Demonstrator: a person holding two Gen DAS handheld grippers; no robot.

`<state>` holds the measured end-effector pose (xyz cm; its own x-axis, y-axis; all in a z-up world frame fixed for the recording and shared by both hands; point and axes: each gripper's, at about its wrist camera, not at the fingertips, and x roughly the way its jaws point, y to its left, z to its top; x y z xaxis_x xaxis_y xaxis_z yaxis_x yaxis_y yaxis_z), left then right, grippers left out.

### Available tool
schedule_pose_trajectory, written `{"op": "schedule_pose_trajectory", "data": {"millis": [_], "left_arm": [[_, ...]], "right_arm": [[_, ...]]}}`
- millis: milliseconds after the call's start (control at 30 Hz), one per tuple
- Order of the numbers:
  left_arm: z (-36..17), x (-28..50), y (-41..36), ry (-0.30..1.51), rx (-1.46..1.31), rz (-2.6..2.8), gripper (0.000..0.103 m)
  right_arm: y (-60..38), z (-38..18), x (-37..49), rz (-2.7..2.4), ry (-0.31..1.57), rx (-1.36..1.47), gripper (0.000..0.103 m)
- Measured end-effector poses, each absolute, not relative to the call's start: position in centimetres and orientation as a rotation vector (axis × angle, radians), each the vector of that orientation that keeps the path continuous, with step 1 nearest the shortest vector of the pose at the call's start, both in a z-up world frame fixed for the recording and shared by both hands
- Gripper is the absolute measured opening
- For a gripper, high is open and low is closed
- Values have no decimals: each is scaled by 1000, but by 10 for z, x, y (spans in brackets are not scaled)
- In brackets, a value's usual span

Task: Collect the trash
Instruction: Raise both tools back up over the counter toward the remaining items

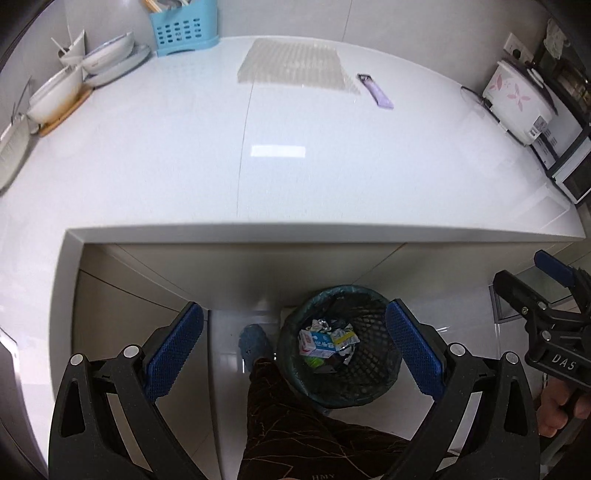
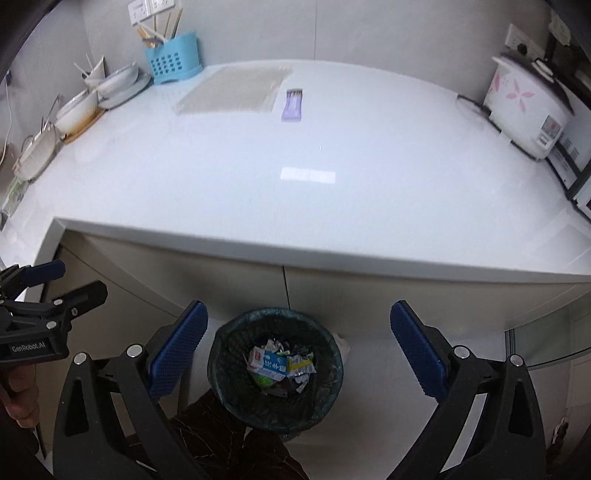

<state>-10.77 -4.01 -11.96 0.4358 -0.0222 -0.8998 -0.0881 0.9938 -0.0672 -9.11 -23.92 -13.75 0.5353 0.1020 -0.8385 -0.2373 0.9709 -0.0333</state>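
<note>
A round black mesh bin [image 1: 338, 347] [image 2: 275, 373] with a dark liner stands on the floor under the counter's front edge. Inside lie a blue and white milk carton [image 1: 319, 341] [image 2: 267, 363] and crumpled wrappers [image 2: 301, 365]. My left gripper [image 1: 295, 350] hangs high above the bin, jaws wide open and empty. My right gripper [image 2: 299, 350] is also open and empty above the bin. Each gripper shows at the edge of the other's view. A purple packet [image 1: 375, 90] [image 2: 292, 105] lies on the white counter [image 1: 258, 166] [image 2: 295, 184].
Bowls and plates [image 1: 92, 62] and a blue utensil basket [image 1: 183, 27] stand at the counter's back left. A clear ridged mat [image 1: 295, 62] lies at the back. A flowered rice cooker [image 1: 517, 99] and an oven are at the right. A person's patterned trouser leg [image 1: 295, 424] and slipper are beside the bin.
</note>
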Motion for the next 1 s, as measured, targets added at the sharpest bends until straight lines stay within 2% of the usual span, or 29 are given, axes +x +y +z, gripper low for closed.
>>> {"op": "schedule_pose_trajectory", "data": {"millis": [233, 567, 1000], "left_arm": [[-70, -94, -34, 1111, -118, 54, 97], [-11, -56, -26, 1053, -83, 66, 97], [5, 18, -5, 1045, -82, 52, 97]], "right_arm": [[-239, -80, -76, 184, 930, -150, 95], [-241, -30, -35, 175, 865, -111, 95], [-228, -14, 32, 147, 861, -91, 95]]}}
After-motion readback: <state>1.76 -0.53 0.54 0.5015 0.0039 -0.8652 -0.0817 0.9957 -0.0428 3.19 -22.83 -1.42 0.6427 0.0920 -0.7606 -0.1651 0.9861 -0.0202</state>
